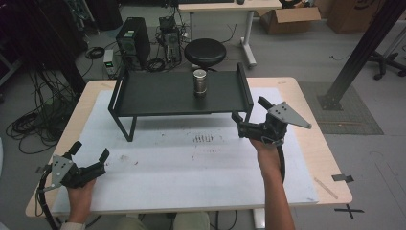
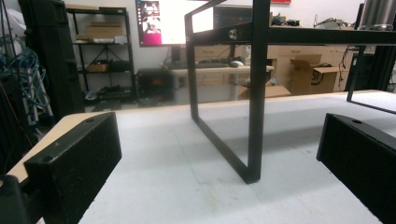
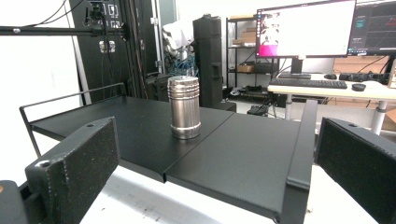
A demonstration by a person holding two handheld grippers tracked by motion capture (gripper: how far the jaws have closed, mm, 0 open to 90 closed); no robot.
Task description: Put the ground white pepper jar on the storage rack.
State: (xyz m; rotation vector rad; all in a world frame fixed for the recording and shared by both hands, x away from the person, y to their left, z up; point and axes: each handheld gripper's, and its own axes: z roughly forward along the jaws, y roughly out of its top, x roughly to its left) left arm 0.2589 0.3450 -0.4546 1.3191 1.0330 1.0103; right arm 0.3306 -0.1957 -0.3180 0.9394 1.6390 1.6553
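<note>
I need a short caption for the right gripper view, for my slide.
Open right gripper faces an upright ribbed metal canister standing on a black metal shelf.

Black stool (image 1: 205, 53), PC tower (image 1: 133, 41), cardboard box (image 1: 288, 19) behind table

A wooden worktop (image 1: 306, 100) carries a white mat (image 1: 191, 163). On the mat stands a black metal shelf (image 1: 158, 96), with a steel canister (image 1: 199, 83) upright on it.

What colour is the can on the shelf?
Silver metal, ridged near the top; the can shows best in the right gripper view.
</note>
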